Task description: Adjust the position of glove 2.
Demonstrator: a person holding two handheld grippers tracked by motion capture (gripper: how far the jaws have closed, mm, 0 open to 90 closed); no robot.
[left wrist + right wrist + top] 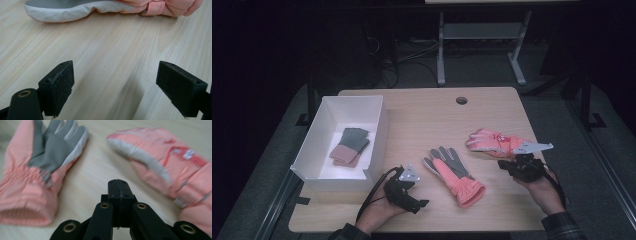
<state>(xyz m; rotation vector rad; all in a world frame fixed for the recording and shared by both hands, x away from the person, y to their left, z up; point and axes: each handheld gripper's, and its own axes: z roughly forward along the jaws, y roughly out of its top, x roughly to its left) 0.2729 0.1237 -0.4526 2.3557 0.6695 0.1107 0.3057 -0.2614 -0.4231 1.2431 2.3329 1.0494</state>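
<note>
Two pink ski gloves lie on the wooden table. One glove lies palm up at the centre, showing its grey palm, cuff toward me. The other glove lies back up at the right. My left gripper is open just left of the palm-up glove, low over bare wood with nothing between its jaws. My right gripper is shut on nothing. It points at the gap between the two gloves, close to the right one's cuff.
A white open bin stands at the table's left edge with a pair of grey and pink knit gloves inside. A cable hole sits near the far edge. Beyond the table are a dark floor, cables and a metal frame.
</note>
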